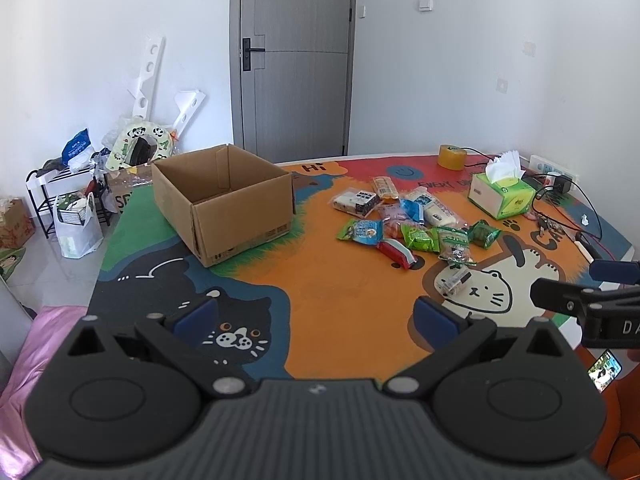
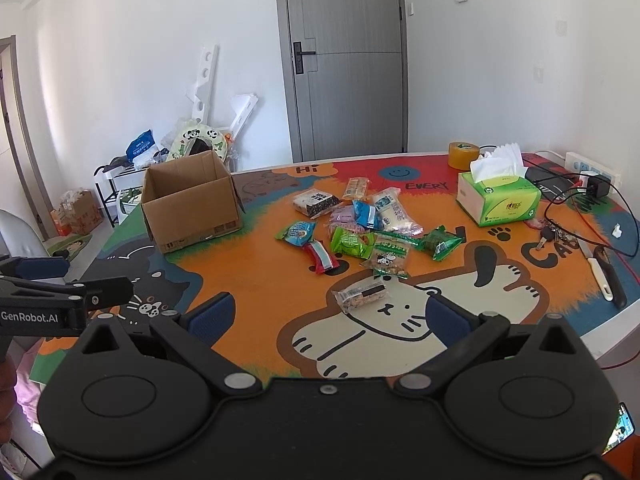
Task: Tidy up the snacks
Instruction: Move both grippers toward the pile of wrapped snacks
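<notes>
On the cartoon mat (image 2: 256,280), near right gripper (image 2: 330,318): lone clear-wrapped snack bar (image 2: 362,294), probably light, crinkly, slippery; best pinched across the middle. Both jaws wide, empty. Cardboard box (image 2: 192,208) well apart; left gripper (image 1: 316,316) idle.

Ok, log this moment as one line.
phase: start | left gripper: open, empty | right gripper: open, empty | cardboard box: no snacks visible | snack pile: on mat | nearest: clear packet

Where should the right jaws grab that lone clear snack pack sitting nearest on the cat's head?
Grip the clear snack pack across its short width at mid-body, coming from above with the right gripper, which is open and closest. It lies flat on the mat, long axis roughly left-right, apart from the pile, so both long edges look free.
</notes>
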The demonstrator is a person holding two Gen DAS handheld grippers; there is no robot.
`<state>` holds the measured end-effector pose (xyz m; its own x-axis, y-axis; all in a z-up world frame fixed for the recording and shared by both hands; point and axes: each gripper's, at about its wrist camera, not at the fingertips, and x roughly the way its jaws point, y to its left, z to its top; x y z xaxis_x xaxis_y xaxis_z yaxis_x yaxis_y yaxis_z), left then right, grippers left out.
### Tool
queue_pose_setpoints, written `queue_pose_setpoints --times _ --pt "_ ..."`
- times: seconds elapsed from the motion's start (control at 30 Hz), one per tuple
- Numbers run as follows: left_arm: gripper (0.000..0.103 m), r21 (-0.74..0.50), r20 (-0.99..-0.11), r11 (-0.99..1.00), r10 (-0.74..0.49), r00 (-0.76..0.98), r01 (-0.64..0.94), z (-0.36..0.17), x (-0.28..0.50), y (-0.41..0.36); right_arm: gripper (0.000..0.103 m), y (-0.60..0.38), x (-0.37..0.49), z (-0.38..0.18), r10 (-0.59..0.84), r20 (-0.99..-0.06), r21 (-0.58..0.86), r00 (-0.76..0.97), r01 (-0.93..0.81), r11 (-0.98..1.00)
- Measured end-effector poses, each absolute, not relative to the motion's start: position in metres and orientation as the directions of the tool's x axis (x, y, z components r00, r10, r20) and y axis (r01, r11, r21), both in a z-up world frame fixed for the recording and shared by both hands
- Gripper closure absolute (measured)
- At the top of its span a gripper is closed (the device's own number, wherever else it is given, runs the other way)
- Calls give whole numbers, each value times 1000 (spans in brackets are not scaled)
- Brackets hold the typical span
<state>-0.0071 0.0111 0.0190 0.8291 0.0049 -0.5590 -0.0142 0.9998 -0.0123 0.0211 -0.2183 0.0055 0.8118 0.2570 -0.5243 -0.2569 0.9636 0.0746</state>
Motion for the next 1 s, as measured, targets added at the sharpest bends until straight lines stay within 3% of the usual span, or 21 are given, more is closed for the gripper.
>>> queue_pose_setpoints --times 1.0 --pt "0 -11 -550 1000 15 835 -25 21 -7 17 0 -219 25 12 252 -515 73 819 -251 965"
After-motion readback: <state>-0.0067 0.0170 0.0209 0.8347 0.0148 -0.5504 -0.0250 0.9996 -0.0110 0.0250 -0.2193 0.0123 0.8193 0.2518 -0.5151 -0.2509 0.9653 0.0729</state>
